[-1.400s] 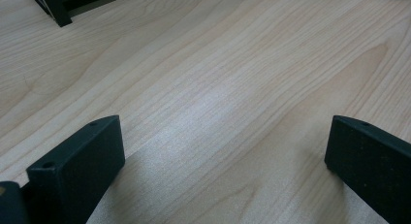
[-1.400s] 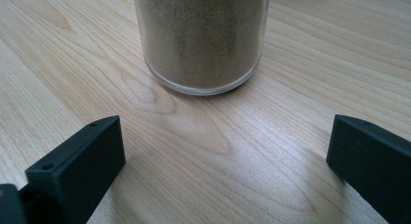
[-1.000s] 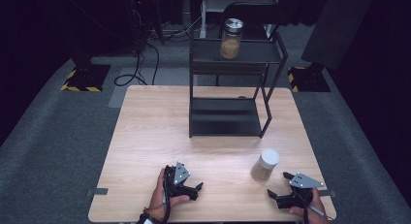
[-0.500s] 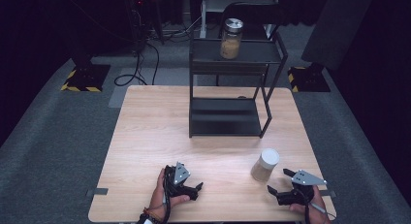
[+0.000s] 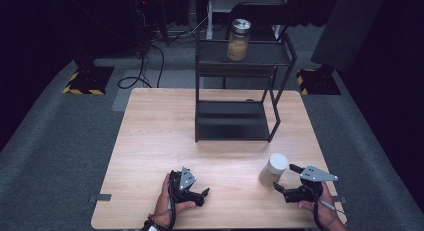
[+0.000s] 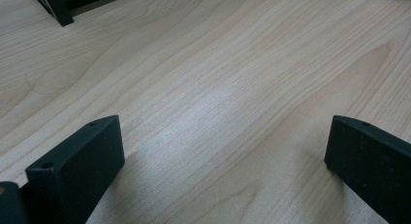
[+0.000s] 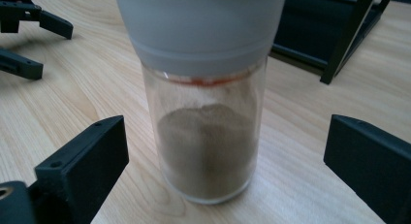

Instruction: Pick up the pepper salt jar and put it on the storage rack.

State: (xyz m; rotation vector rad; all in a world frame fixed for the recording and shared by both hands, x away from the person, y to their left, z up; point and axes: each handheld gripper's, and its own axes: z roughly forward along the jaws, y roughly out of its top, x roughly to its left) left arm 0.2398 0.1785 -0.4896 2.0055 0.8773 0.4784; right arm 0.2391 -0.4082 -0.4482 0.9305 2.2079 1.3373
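A glass jar (image 5: 273,169) with a pale lid and brown powder stands upright near the table's front right. My right gripper (image 5: 284,177) is open just right of it, one jaw on each side of the jar (image 7: 206,117) without touching it. Farther left, my left gripper (image 5: 202,195) rests low near the front edge, open, with bare wood between its fingers (image 6: 77,161). A second jar (image 5: 238,39) with a metal lid stands on the top of the black shelf rack (image 5: 235,120).
The black rack stands at the table's far middle, with a low shelf and a top shelf. The wooden table (image 5: 150,141) is bordered by grey floor. Cables and stands lie beyond the far edge.
My right gripper has moved slightly forward and left, closer around the jar. The left gripper has stayed still.
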